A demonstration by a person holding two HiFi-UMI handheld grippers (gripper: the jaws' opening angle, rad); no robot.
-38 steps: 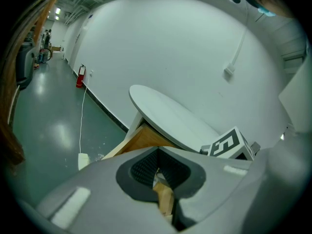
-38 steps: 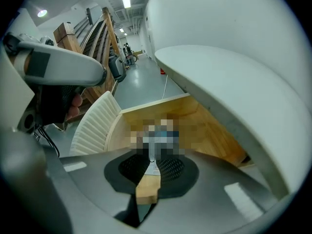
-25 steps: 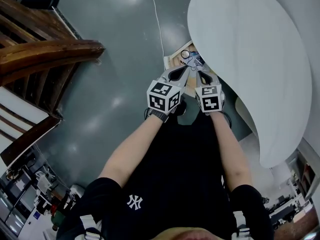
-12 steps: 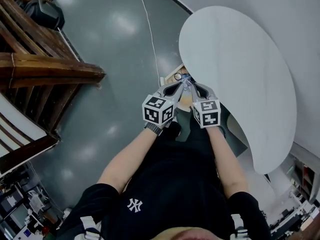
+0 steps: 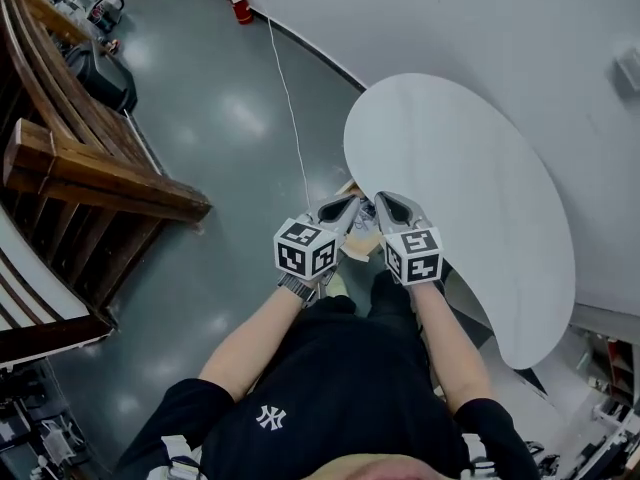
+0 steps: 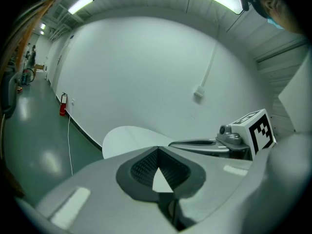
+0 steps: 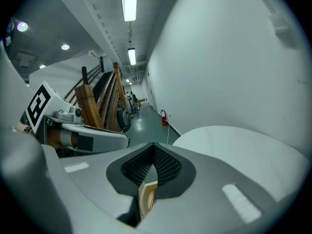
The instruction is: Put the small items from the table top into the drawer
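In the head view my left gripper (image 5: pixel 349 208) and right gripper (image 5: pixel 386 204) are held side by side at the near edge of the white oval table (image 5: pixel 470 198). Both are shut, with nothing between their fingers. Only slivers of the light wooden drawer (image 5: pixel 362 245) show between and under them, and its contents are hidden. The left gripper view looks along my shut left gripper (image 6: pixel 157 151) to the bare table top (image 6: pixel 127 137), with the right gripper (image 6: pixel 222 143) alongside. In the right gripper view, pale wood (image 7: pixel 146 199) shows through the gap behind my shut right gripper (image 7: pixel 153 148).
Wooden frames (image 5: pixel 95 173) and a black bag (image 5: pixel 105 73) stand at the left on the grey floor. A white cable (image 5: pixel 290 118) runs across the floor toward a red fire extinguisher (image 5: pixel 238 0) by the white wall.
Both grippers have lifted away from the open drawer, staying shut. The view has tilted up: the drawer's small items, seen earlier, are now hidden and more of the table and wall shows.
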